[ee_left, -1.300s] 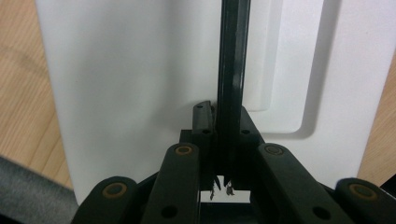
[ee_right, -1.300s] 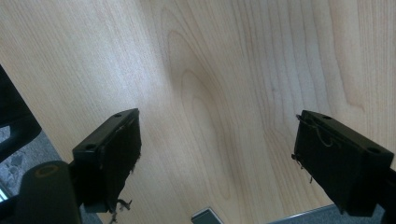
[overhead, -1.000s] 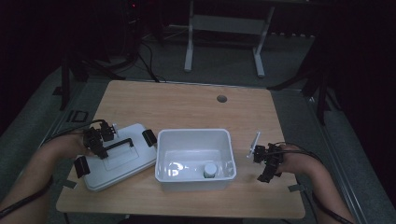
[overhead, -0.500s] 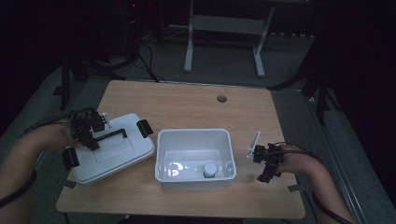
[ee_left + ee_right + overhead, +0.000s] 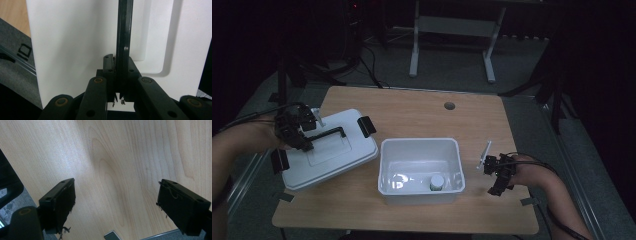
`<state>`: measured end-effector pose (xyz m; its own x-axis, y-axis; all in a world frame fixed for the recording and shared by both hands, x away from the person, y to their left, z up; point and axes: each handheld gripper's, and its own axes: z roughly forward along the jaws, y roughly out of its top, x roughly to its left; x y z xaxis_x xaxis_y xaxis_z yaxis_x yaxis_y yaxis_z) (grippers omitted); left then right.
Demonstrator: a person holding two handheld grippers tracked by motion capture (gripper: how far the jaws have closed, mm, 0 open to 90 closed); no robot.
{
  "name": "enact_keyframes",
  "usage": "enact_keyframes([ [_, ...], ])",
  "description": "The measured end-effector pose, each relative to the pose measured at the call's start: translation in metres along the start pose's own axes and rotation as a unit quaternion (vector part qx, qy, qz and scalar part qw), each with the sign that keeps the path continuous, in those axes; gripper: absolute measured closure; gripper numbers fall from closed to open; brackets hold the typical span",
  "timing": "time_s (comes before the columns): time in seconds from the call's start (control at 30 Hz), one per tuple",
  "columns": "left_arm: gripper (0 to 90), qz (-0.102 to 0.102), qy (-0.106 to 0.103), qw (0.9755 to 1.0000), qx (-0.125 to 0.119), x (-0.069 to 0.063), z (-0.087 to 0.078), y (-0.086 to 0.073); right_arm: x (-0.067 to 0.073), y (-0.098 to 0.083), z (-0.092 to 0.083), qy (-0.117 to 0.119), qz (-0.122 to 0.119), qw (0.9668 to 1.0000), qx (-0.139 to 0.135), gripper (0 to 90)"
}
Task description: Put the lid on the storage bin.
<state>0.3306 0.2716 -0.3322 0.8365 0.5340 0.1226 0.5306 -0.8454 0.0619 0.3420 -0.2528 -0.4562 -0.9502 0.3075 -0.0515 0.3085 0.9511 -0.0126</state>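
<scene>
Left gripper (image 5: 304, 139) pinches the black bar handle (image 5: 328, 135) of the white rigid plastic lid (image 5: 329, 152), tilted over the table's left, beside the white plastic tub (image 5: 420, 170); probably light but slippery, best held mid-handle; right gripper (image 5: 493, 172) jaws spread, idle.

My left gripper (image 5: 302, 131) is sitting at the left of the high view, my left forearm (image 5: 242, 145) reaching in from that edge. Its jaws are pressing tight together, pinching a thin black bar, as the left gripper view shows (image 5: 119, 75). My right gripper (image 5: 497, 172) is hovering at the right, my right forearm (image 5: 552, 195) angling up from the bottom corner. Its jaws are standing wide apart with nothing between them (image 5: 115, 205).
</scene>
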Motion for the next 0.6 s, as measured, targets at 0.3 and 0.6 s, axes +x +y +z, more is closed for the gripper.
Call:
enact_keyframes([
  [0.3, 83.3, 0.043, -0.001, 0.9988, -0.024, -0.020, -0.006, 0.031, 0.000, -0.001, 0.000, 0.001, 0.001, 1.0000, -0.001, 14.4],
  [0.6, 83.3, 0.091, -0.009, 0.9951, -0.037, -0.038, -0.009, 0.071, 0.000, -0.004, 0.002, 0.003, 0.003, 1.0000, 0.000, 14.5],
])
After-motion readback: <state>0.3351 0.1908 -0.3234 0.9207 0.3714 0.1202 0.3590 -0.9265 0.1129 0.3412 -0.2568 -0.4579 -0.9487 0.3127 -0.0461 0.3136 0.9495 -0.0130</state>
